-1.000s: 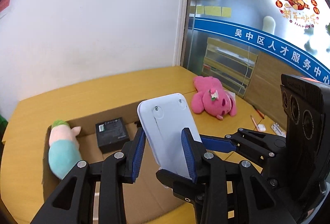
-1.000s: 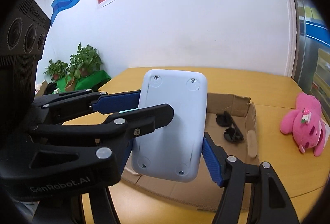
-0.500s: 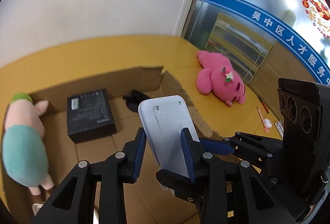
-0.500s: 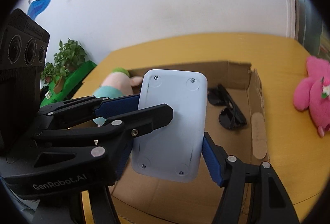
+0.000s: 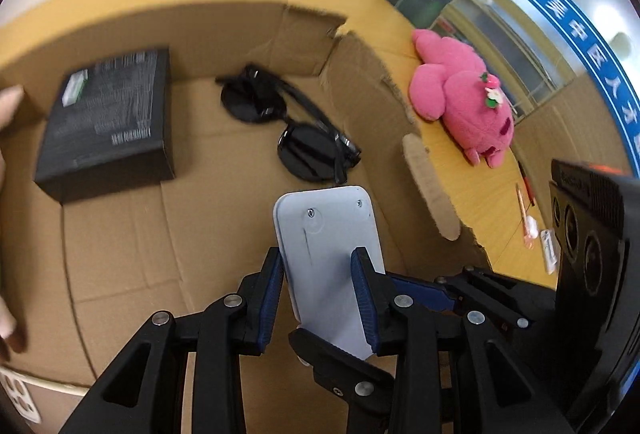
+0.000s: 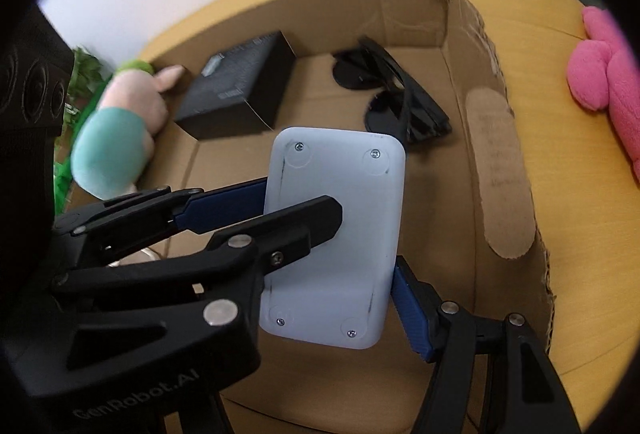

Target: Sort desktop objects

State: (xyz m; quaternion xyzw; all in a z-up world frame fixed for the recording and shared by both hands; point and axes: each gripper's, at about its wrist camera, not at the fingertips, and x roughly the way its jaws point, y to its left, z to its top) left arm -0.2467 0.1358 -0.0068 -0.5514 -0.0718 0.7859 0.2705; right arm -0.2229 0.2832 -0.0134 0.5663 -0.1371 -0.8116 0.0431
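Two tools grip one white device (image 6: 334,234) together: left tool (image 5: 322,300) clenched across its thin faces, right tool (image 6: 332,254) clamped across its width. Device hangs over the open cardboard box (image 5: 120,254), back side with screws up. Inside box: black carton (image 5: 108,126), sunglasses (image 5: 296,134), plush doll (image 6: 116,138). Pink plush (image 5: 464,102) lies on the counter (image 5: 484,194) outside.

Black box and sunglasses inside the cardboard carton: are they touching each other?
Apart. The left wrist view shows bare cardboard floor between the black box and the sunglasses; the right wrist view shows the same gap.
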